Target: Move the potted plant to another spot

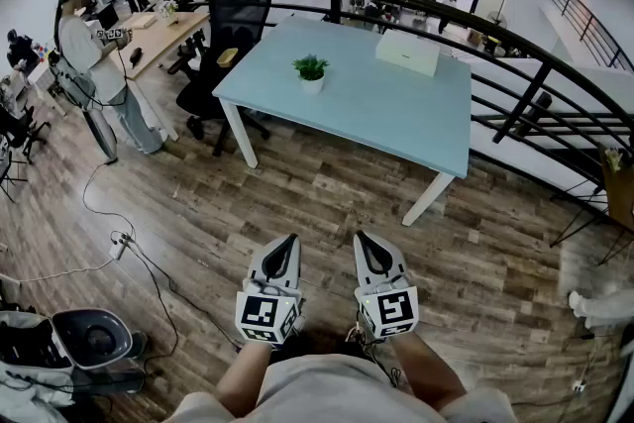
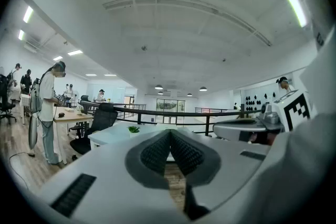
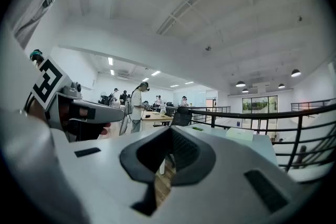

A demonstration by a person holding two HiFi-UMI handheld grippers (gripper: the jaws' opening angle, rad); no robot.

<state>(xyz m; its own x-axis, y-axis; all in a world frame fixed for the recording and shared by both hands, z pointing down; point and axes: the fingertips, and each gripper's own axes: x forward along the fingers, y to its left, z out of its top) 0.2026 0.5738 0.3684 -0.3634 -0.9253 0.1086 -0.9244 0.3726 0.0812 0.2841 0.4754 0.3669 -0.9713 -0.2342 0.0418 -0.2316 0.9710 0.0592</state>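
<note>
Standing on the brown wood-plank floor (image 1: 297,198) short of the table, I hold both tools level and side by side. My left gripper (image 1: 286,246) has its ribbed black pads pressed together on nothing, and my right gripper (image 1: 366,246) is likewise clenched and empty. The job has not begun, I judge. The small green potted plant in its white pot (image 1: 311,72) stands upright and untouched near the far left part of the pale blue rectangular table (image 1: 396,119), well apart from me. A flat white box (image 1: 407,51) lies toward the far right edge. The next move, as I read it, calls for walking up to the table, spreading one set of jaws, and bringing them level around the pot rather than the leaves. The tabletop has plenty of bare blue surface for a new spot. A black office chair (image 1: 234,23) is parked at the left end, a curved black metal railing (image 1: 520,59) runs behind the table, and a person in a white top (image 1: 91,54) stands by a long wooden desk (image 1: 163,30) at left, cables trailing across the planks.
</note>
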